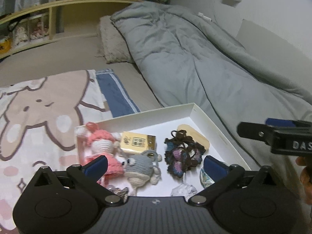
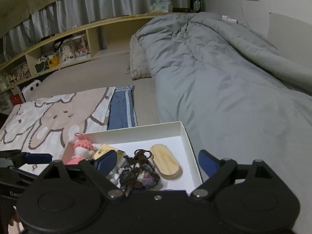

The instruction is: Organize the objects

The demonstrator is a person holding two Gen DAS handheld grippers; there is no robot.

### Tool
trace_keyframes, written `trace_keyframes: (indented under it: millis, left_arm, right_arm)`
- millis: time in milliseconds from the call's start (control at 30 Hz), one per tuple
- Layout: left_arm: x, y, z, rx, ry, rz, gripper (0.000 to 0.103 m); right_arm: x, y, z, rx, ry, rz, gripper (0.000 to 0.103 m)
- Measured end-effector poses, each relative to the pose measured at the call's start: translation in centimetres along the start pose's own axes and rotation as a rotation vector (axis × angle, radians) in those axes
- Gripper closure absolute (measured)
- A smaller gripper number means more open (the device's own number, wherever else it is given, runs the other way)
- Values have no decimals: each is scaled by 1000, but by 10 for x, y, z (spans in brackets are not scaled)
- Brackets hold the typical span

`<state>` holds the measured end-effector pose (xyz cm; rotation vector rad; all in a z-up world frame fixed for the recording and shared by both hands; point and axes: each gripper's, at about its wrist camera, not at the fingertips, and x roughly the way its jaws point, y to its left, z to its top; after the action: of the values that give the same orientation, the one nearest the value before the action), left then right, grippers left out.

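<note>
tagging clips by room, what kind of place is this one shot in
Most likely a bedroom. The white box of small toys sits on a bed, beside a rumpled grey duvet and a fluffy pillow. A low wooden shelf with curtains above it runs along the far side.

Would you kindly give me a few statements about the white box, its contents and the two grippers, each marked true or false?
1. The white box sits on the bed. True.
2. The wooden oval piece lies outside the box. False: it lies inside, near the box's right wall.
3. The left gripper grips the grey crochet toy. False: its jaws are open, holding nothing.
4. The pink crochet doll lies in the box beside a yellow carton. True.
5. The right gripper is open and empty. True.
</note>
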<state>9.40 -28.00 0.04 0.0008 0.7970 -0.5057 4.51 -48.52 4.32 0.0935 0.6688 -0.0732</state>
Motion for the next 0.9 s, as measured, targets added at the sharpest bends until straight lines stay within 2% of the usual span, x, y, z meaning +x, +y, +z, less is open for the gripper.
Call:
trace_keyframes:
  millis: [200,333,567,900]
  left_arm:
    - [-31,10,0,-9,-27,20,0]
    - [-54,19,-2,9,-61,34,0]
    - [-89,31,-11,63,-88,120,0]
    - [-128,45,-33,108,-114,152,0]
  right_arm:
    - [-27,14,-1,8,-23,-8,0]
    - [-45,24,-6,-1,-47,0,0]
    - [-71,40,-16,9,-58,-7,0]
    - [-95,62,-45,19,-46,-21,0]
